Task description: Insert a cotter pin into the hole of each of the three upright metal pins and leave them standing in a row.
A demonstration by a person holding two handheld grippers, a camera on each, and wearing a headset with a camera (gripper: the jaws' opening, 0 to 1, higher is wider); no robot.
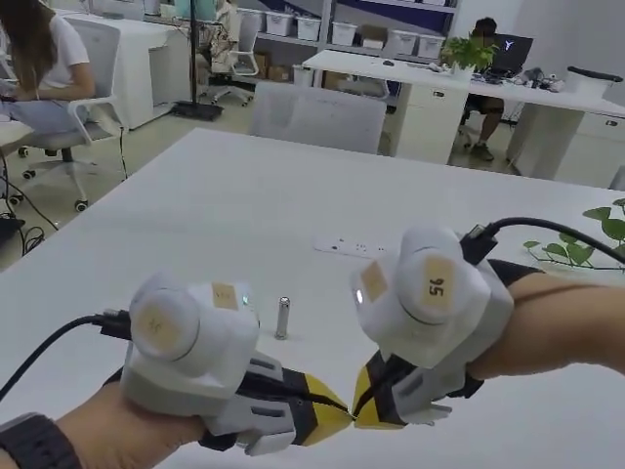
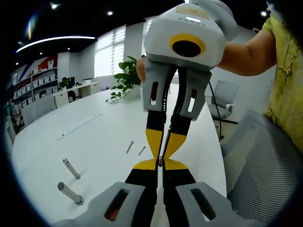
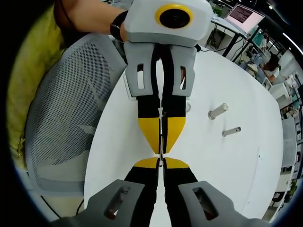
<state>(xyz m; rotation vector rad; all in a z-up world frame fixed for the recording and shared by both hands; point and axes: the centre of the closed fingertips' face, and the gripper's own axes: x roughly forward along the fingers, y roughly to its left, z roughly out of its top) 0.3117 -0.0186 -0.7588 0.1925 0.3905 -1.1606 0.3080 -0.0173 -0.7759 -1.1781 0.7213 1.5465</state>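
- Left gripper (image 1: 337, 418): comes in over the near edge of the tabletop (image 1: 195, 225) from the left, jaws pressed together, tips meeting the other tool's tips.
- Upright metal pin (image 1: 282, 318): stands alone just beyond the left gripper, towards the tabletop's middle, clear of both tools.
- In the left gripper view, a nearer metal pin (image 2: 70, 193) and a farther metal pin (image 2: 71, 168): stand close to each other, well apart from the jaws.
- First loose cotter pin (image 2: 129, 147) and second loose cotter pin (image 2: 142, 150): lie flat side by side on the tabletop, between those metal pins and the jaws.
- Held cotter pin (image 3: 161, 153): thin and straight, sits pinched where the two sets of tips meet, above the near edge, away from every metal pin.
- Right gripper (image 1: 369, 410): comes in from the right, jaws closed on the same held cotter pin.
- Power strip (image 1: 356, 247): lies flat beyond the right gripper.
- Potted plant (image 1: 601, 230): leans in at the right edge.
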